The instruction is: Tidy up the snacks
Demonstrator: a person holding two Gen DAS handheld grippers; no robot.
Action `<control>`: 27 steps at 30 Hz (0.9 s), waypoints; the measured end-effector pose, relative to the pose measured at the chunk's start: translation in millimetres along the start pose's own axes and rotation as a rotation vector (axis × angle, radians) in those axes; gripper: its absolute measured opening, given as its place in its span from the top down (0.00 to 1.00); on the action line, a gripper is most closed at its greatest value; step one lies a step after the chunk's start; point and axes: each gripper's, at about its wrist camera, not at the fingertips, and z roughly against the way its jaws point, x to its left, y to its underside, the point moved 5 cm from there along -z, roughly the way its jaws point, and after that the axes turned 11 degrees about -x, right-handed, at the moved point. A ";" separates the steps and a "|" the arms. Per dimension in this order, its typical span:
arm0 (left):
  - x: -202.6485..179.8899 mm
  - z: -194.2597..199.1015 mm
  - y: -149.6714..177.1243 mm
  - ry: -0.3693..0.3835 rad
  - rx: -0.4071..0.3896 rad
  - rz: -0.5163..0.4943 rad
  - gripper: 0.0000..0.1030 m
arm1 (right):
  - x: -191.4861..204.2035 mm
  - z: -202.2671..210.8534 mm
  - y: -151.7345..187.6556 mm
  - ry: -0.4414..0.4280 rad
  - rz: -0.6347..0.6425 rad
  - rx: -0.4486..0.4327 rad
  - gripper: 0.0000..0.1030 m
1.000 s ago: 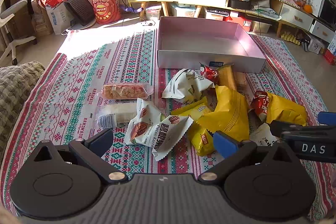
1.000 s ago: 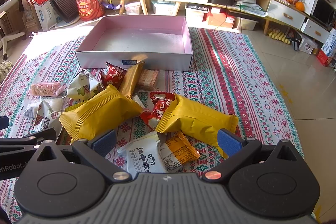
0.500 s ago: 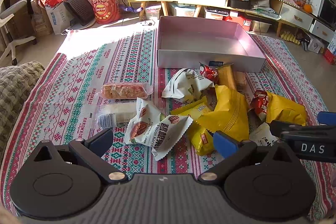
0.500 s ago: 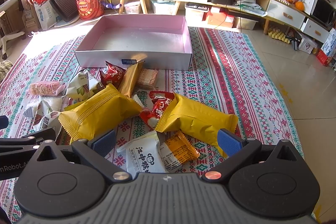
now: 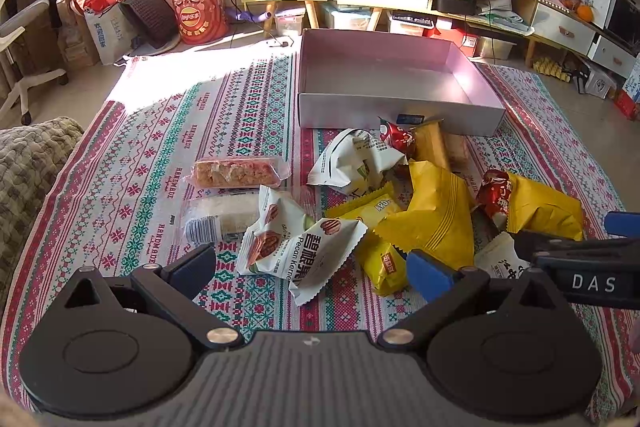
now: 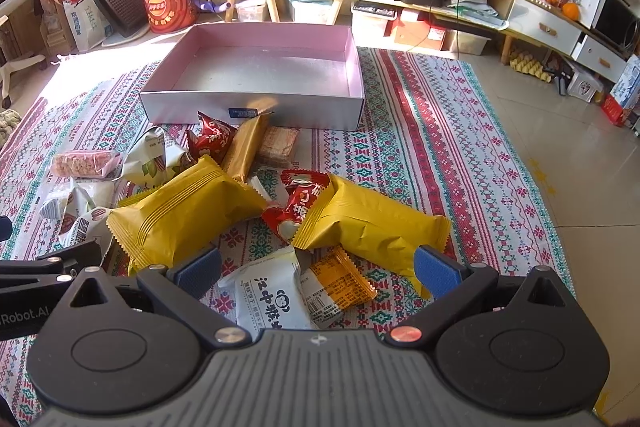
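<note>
Snacks (image 6: 188,211) lay heaped on the patterned cloth (image 6: 440,155) before your one pink box (image 6: 256,103) | two large yellow packs, two red packets | both grippers' fingers (image 5: 192,265) (image 6: 436,273) stood apart, holding nothing

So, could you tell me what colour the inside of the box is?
Pink inside the box, clearest in the right wrist view.

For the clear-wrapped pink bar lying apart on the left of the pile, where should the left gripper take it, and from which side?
Likely across the middle of the pink bar, coming straight down from above. It lies flat on the cloth with its long axis running left to right and clear cloth along both long edges, so the open left gripper could straddle its narrow width. The crimped ends look too thin and slippery to hold.
</note>
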 end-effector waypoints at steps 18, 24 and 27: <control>-22.5 -25.5 -30.9 0.227 0.081 -0.151 0.00 | -32.2 -42.1 -40.5 -0.115 0.035 0.181 0.03; -40.7 -44.7 -24.0 0.323 0.121 -0.169 0.01 | -42.4 -71.8 -34.1 -0.178 0.014 0.276 0.05; -49.8 -54.8 -20.9 0.360 0.132 -0.169 0.06 | -44.7 -82.8 -26.7 -0.210 0.050 0.358 0.08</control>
